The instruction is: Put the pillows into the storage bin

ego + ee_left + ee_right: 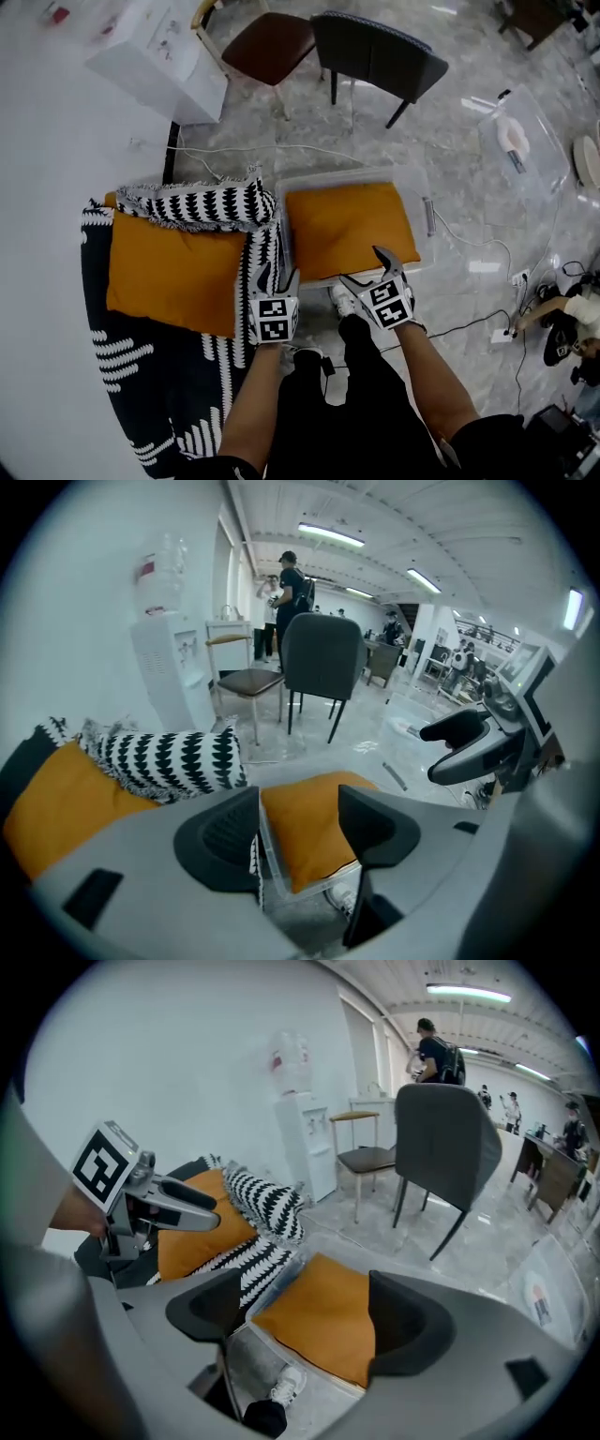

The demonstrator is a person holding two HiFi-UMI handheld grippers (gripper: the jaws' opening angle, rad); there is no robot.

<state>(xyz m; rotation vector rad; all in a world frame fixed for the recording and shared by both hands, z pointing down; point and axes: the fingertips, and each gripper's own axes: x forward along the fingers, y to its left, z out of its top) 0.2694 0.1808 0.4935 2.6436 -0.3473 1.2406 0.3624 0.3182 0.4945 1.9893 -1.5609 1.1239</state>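
A clear storage bin (424,208) stands on the floor with an orange pillow (349,228) lying flat inside it. To its left, a second orange pillow (173,274) and a black-and-white patterned pillow (202,204) rest on a dark patterned throw (141,403). My left gripper (278,275) hovers at the bin's near left corner, open and empty. My right gripper (367,267) hangs open over the bin's near edge, also empty. In the left gripper view, the binned pillow (309,803) shows between the open left gripper (302,829) jaws, apart from them. The right gripper (309,1321) frames the same pillow (328,1297).
A dark grey chair (375,56) and a brown chair (272,45) stand behind the bin. A white dispenser (164,61) sits at the back left. A clear lid (520,141) lies on the floor to the right, with cables (469,246) near it. People stand far off.
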